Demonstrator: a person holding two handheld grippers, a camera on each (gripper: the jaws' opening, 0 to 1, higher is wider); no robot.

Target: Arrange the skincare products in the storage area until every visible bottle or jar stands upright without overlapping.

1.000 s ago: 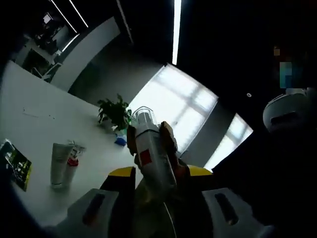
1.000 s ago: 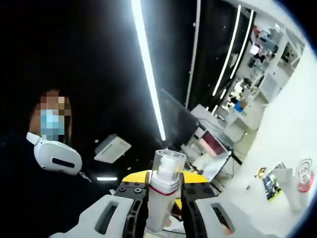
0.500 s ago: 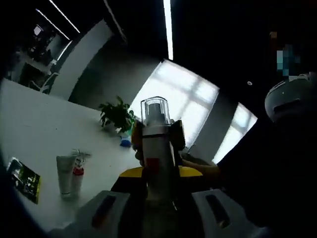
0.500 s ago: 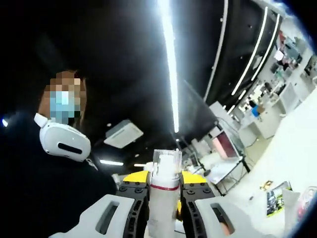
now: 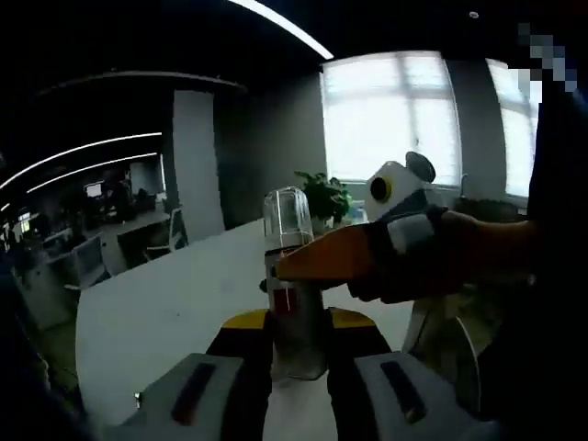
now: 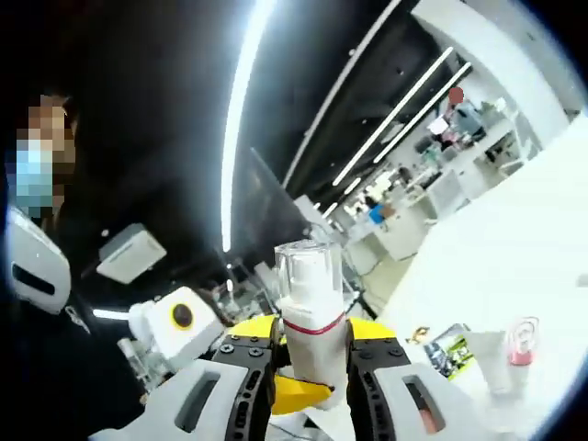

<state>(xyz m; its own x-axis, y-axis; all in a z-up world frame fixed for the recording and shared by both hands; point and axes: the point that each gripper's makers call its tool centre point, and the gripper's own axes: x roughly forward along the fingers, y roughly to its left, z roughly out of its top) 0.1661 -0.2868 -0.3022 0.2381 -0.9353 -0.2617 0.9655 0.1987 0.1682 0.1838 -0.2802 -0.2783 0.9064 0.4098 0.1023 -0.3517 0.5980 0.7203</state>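
Note:
A white pump bottle (image 5: 288, 276) with a clear cap and a red label is held in the air between the jaws of my left gripper (image 5: 299, 333), which is shut on its lower body. My right gripper (image 5: 323, 261) reaches in from the right, its orange jaws closed across the same bottle just under the cap. In the right gripper view the bottle (image 6: 310, 317) rises between the right gripper's (image 6: 310, 351) shut jaws, with a yellow jaw of the left gripper (image 6: 296, 395) below it. A white tube (image 6: 497, 360) and a small red-capped bottle (image 6: 521, 342) stand on the white table (image 6: 514, 248).
A dark leaflet (image 6: 447, 350) lies on the table beside the tube. A potted plant (image 5: 326, 195) stands at the table's far end by the windows. A person's sleeve (image 5: 496, 248) crosses the right side. Open white tabletop (image 5: 175, 312) stretches to the left.
Both hands have swung round with the bottle still held between both grippers; the left view now looks level across the table, and the right gripper now crosses it from the right.

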